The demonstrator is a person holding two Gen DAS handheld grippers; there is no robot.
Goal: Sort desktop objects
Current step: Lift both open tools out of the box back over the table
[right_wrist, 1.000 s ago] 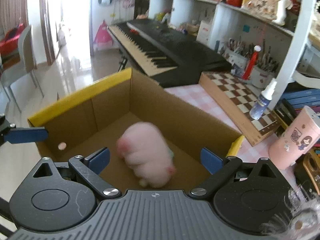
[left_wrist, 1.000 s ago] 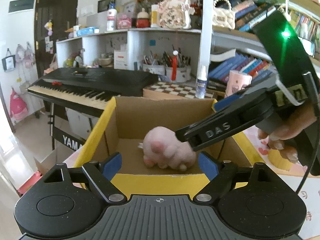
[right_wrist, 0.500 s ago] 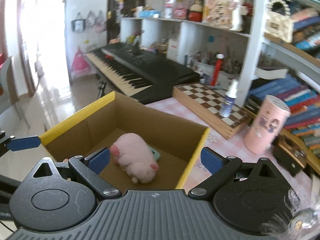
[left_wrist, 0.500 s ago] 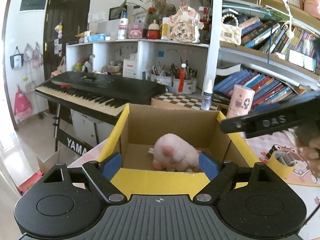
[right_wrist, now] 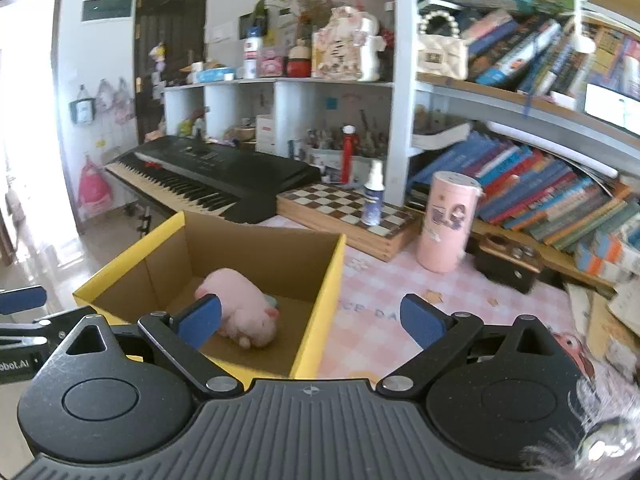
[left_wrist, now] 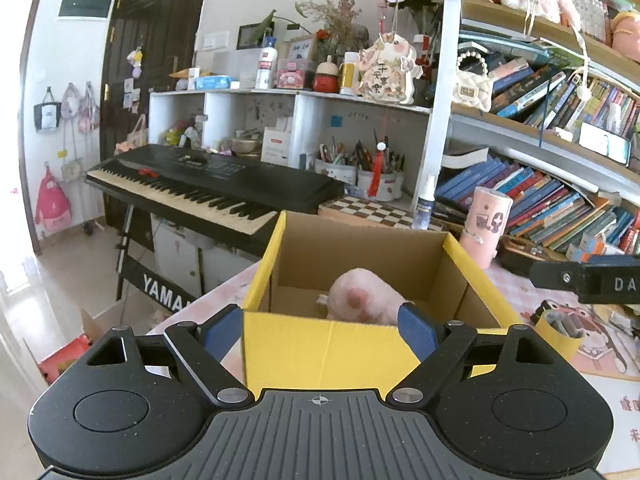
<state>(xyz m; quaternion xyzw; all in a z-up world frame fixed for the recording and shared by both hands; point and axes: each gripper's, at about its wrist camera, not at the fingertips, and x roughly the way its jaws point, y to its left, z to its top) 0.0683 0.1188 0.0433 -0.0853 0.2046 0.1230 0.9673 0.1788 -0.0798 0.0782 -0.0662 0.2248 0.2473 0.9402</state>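
Cardboard box (right_wrist: 320, 276), corrugated brown inside, yellow outer faces, open top, on pink checked tablecloth (right_wrist: 384, 292). Fuzzy pink plush pig (right_wrist: 244, 312) lying on box floor. Left gripper (left_wrist: 320, 330) jaws apart, empty, at box's near wall. Right gripper (right_wrist: 310, 316) jaws wide, empty, straddling box's right wall.

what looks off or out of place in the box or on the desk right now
Nothing looks spilled or damaged. The pink plush toy lies on its side on the floor of the cardboard box, which fits the sorting. The spray bottle stands upright on the chessboard, an unusual spot for it.
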